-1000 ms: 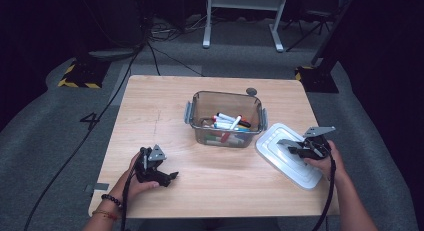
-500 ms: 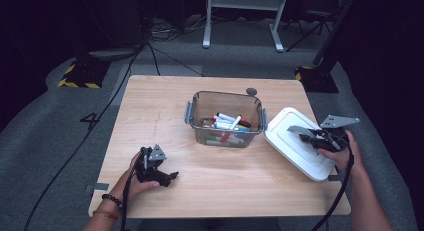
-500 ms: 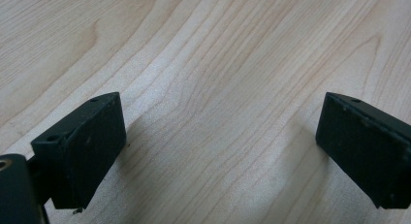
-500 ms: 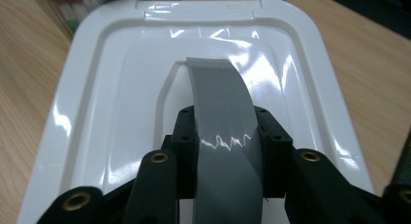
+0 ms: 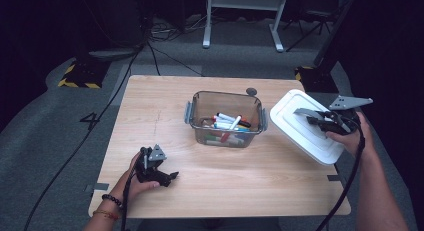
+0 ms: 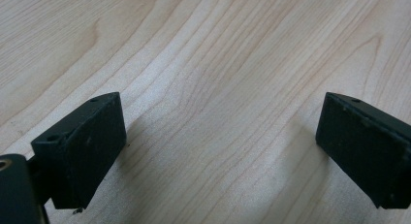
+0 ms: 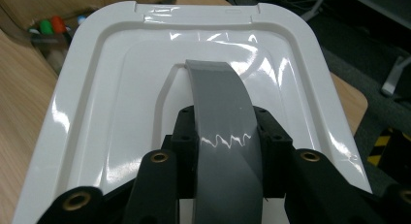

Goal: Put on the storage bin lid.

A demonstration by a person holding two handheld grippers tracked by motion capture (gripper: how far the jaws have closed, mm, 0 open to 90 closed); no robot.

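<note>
R gripper (image 7: 225,136) jaws pinch the grey handle strap (image 7: 220,103) of the white lid (image 7: 121,103), one pad each side of the strap, grip near its base. Lid hangs off the strap, tilted, spreading out ahead of the jaws; in the high view it sits in the air by the table's right edge, just beside the clear container (image 5: 226,119) but not over it yet. Container holds markers (image 5: 227,126) w/ a few tips up near the rim.

Doing the step well, as I judge it: keep the pinch firm, since the strap is flexible & the lid can swing. Level the lid before lowering. Carry it across till the corners line up w/ the container's rim, then go straight down so the latches (image 5: 188,112) at each end stay outside the lid. Watch marker ends; one poking up would stop it seating.

L gripper (image 5: 159,175) jaws spread wide, nothing between them but bare wood tabletop (image 6: 203,64), resting near the front left. Free to steady the container if it slides.
</note>
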